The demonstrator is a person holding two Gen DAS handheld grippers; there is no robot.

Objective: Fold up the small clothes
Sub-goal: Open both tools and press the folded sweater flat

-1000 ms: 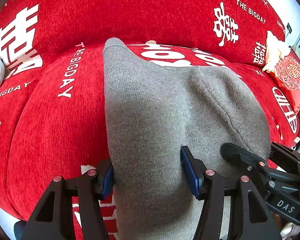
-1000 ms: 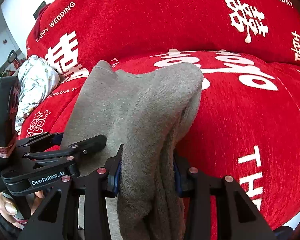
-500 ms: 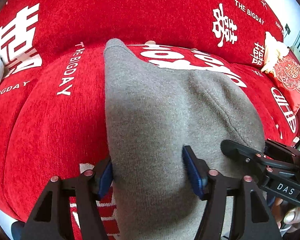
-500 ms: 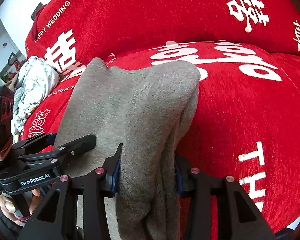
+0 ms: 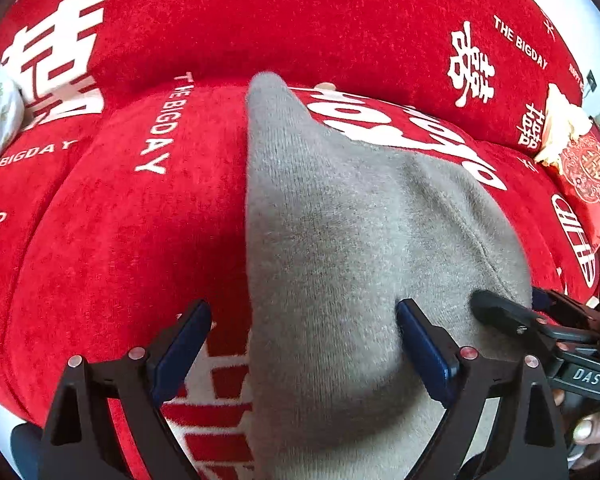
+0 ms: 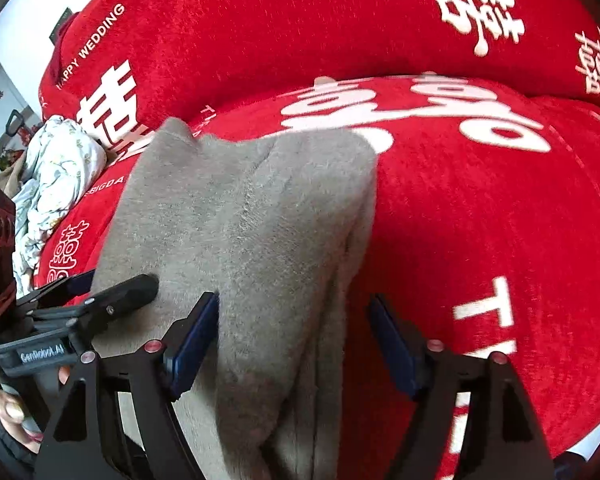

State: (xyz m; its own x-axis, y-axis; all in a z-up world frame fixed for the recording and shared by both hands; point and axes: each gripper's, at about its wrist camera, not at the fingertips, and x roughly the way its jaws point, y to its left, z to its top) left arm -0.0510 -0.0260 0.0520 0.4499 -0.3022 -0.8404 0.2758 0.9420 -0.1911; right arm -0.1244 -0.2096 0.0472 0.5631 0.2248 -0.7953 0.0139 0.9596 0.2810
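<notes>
A grey fleece garment [image 5: 340, 248] lies folded on the red sofa cover [image 5: 120, 240], its near edge running under both grippers. My left gripper [image 5: 304, 340] has its jaws opening; the left pad stands clear of the cloth over the red cover, and the right pad rests beside the cloth. In the right wrist view the same garment [image 6: 252, 232] shows a thick folded right edge. My right gripper [image 6: 296, 336] is also opening, with the fold between its pads and a gap at the right pad. Each gripper appears at the edge of the other's view.
A white floral cloth [image 6: 56, 176] is bunched at the sofa's left end. A red embroidered cushion [image 5: 588, 172] with a cream item on it sits at the right end. The sofa backrest [image 5: 300, 20] rises behind the garment. A person's hand [image 5: 592, 432] holds the right gripper's handle.
Both grippers have let go of the grey garment: their jaws spread wide from a pinch on the cloth. The garment has settled onto the sofa. Neither hand has shifted much.
</notes>
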